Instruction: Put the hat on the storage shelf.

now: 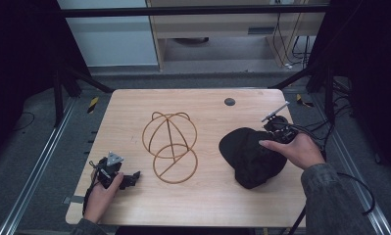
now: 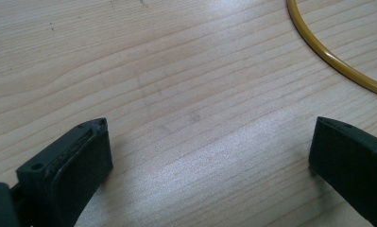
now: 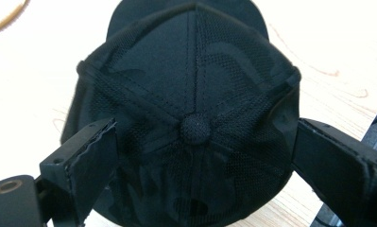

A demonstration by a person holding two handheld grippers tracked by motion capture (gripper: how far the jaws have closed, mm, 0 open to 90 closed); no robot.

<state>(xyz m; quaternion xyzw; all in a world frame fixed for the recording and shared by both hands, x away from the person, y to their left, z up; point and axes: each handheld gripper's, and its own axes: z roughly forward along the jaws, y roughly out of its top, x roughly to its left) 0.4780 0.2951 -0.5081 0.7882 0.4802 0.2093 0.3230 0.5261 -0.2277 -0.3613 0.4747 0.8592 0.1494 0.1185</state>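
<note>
light wood table (image 1: 134, 105) on grey floor (image 1: 31, 147), black curtains at sides, pale cabinet (image 1: 222, 29) behind, loose cables (image 1: 293, 49)

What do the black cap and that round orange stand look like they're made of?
The cap looks like black woven mesh fabric: fine perforated texture, stitched panel seams, a cloth-covered top button. The stand looks like thin bent wire, probably metal, with a glossy ochre coating; its smooth sheen suggests paint or plastic.

High view overhead, facing table (image 1: 134, 105); right claw view close above cap (image 3: 191, 85), shared.
</note>
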